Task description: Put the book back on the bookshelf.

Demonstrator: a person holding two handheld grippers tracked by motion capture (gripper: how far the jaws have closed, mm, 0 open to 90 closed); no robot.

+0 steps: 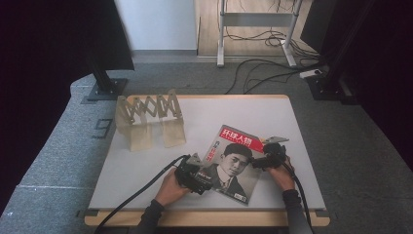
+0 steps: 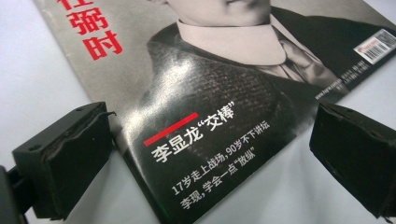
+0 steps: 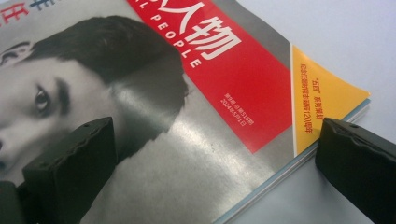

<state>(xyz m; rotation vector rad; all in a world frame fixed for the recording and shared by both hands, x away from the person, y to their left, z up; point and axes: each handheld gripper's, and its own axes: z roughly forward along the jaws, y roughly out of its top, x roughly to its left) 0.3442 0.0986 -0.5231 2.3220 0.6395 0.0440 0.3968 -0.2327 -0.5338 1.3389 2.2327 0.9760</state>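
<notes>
Magazine point(image 1: 233, 163) is seen lying flat and askew on the white table point(image 1: 146, 170), towards its near right part, with a portrait cover and a red title band. The left gripper point(image 1: 197, 176) is held at the magazine's near left corner, its jaws spread wide; in the left gripper view one jaw is seen over bare table beside the cover's edge and the other past the corner, neither clamped on the magazine point(image 2: 224, 93). The right gripper point(image 1: 269, 155) is held at the far right edge, jaws likewise spread; in the right gripper view one jaw is set above the cover and the other over the table beside the page edges of the magazine point(image 3: 196, 140). A folding wooden rack point(image 1: 150, 117) is stood well apart at the far left.
</notes>
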